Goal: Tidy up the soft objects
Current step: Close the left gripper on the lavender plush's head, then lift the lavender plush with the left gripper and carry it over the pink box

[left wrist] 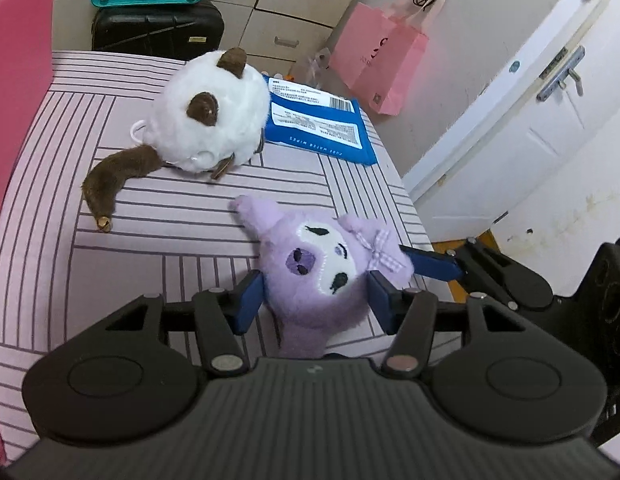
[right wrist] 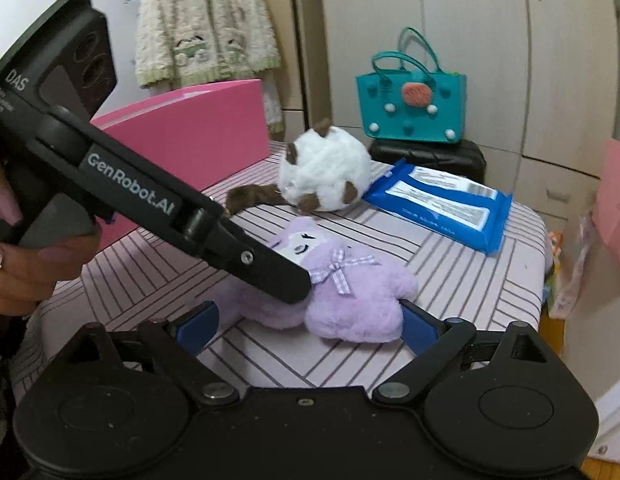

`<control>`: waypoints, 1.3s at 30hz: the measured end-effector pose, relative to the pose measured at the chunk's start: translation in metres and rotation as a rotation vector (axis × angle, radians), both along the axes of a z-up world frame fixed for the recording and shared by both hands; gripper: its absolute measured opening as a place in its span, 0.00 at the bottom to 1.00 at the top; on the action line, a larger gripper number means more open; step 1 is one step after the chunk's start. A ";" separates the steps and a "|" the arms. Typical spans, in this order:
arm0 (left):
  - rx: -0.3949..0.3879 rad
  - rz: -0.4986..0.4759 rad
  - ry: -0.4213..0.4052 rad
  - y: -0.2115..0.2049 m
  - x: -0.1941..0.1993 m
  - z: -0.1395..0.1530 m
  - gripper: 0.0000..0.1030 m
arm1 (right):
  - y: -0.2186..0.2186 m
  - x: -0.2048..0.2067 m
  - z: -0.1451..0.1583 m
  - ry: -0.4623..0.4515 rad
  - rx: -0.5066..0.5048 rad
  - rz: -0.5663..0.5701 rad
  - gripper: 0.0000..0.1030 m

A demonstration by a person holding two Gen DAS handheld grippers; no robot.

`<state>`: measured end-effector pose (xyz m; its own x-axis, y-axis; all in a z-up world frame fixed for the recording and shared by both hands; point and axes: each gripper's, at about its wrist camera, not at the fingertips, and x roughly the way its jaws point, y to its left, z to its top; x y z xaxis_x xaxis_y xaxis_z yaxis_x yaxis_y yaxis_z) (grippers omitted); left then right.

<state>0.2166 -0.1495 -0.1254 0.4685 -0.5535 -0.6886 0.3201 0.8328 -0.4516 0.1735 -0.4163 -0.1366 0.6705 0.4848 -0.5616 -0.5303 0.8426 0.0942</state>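
Note:
A purple plush toy [left wrist: 322, 268] with a gingham bow lies on the striped pink tabletop [left wrist: 150, 240]. My left gripper [left wrist: 316, 300] straddles its head, blue pads close on both sides, jaws still apart. In the right wrist view the purple plush [right wrist: 350, 296] lies between my right gripper's [right wrist: 310, 324] open fingers, which sit wide on either side of its body. The left gripper [right wrist: 270, 272] reaches in from the left over the plush's head. A white round plush with brown ears and tail [left wrist: 210, 116] lies further back and also shows in the right wrist view [right wrist: 326, 172].
A blue wipes pack [left wrist: 318, 120] lies at the table's far right, also seen in the right wrist view [right wrist: 442, 200]. A pink box [right wrist: 190, 128] stands at the table's left. A teal bag [right wrist: 410, 104] sits on a black case beyond. A pink paper bag [left wrist: 378, 60] hangs near the door.

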 end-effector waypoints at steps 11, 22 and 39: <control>0.066 0.016 -0.109 -0.008 -0.010 -0.002 0.49 | 0.007 0.003 0.001 0.024 -0.006 -0.113 0.77; 0.055 -0.005 -0.108 0.004 -0.026 0.002 0.47 | 0.019 -0.011 0.001 0.036 0.020 -0.155 0.75; 0.068 -0.105 -0.088 0.038 -0.063 0.022 0.47 | 0.055 -0.052 0.014 0.049 0.036 -0.184 0.77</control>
<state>0.1537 -0.1112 -0.1035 0.4706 -0.5562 -0.6850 0.4431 0.8203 -0.3616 0.1211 -0.3612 -0.1223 0.7222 0.3771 -0.5799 -0.3618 0.9204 0.1479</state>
